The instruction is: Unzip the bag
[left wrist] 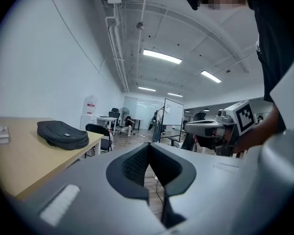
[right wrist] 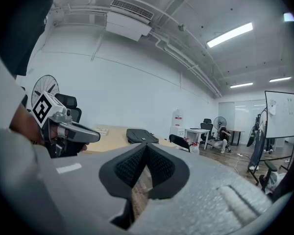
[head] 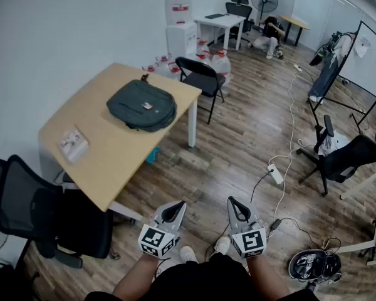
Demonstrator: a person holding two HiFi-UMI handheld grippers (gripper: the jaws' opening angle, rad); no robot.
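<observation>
- Nothing of the unzipping is done, as far as I can judge: the bag (head: 142,105) lies flat and looks closed on the far end of the bench (head: 106,162), untouched by either tool.
- My left gripper (head: 178,204) hangs low over the wooden floor in front of the person's body, well apart from the bag. Its fingers are clenched together with nothing between them (the left gripper view shows the two dark pads meeting at a point).
- My right gripper (head: 232,200) sits just beside the left one at about the same height. Its fingers are likewise pressed together and empty.
- I cannot make out the zipper's pull or its track from here; the bag is too small in every view.
- A small packet (head: 73,144) lies on the near part of the bench, apart from the bag, and a black chair (head: 200,77) stands by the bench's far corner.
- What is left, in my judgement, is everything: walk up to the bench, find the pull, steady the bag with one gripper and draw the zip with the other.
</observation>
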